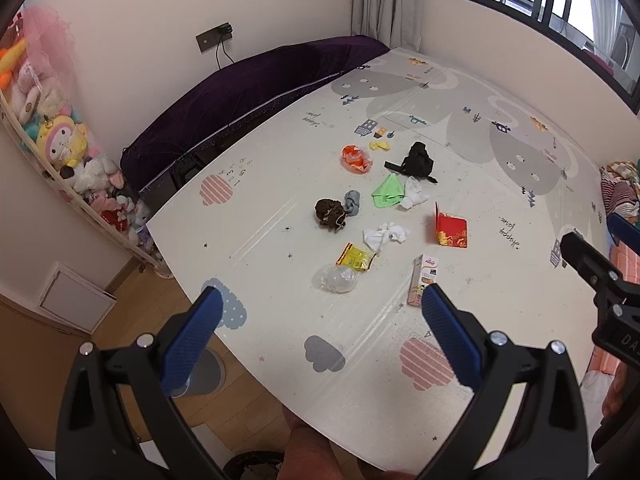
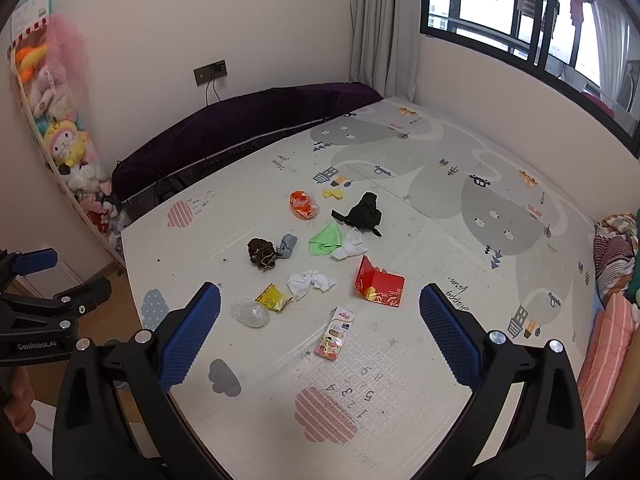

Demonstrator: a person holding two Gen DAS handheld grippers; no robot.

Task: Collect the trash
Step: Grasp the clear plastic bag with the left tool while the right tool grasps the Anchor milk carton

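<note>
Trash lies scattered on a play mat point(image 1: 280, 184) point(image 2: 440, 264): a clear plastic wad point(image 1: 335, 278) point(image 2: 250, 313), a yellow wrapper point(image 1: 356, 258) point(image 2: 273, 298), a pink carton point(image 1: 423, 279) point(image 2: 335, 333), a red envelope point(image 1: 451, 229) point(image 2: 379, 285), a white tissue point(image 1: 385, 235) point(image 2: 310, 280), an orange wrapper point(image 1: 355, 158) point(image 2: 304, 205). Socks and cloths lie among them. My left gripper point(image 1: 320, 304) is open and empty above the mat's near edge. My right gripper point(image 2: 320, 300) is open and empty too. Each gripper shows at the other view's side.
A purple cushion point(image 1: 256, 92) runs along the mat's far side. A net of plush toys point(image 1: 60, 128) hangs at the left wall. Bedding point(image 2: 612, 280) lies at the right. A grey bin point(image 1: 204, 376) stands on the wood floor below my left gripper.
</note>
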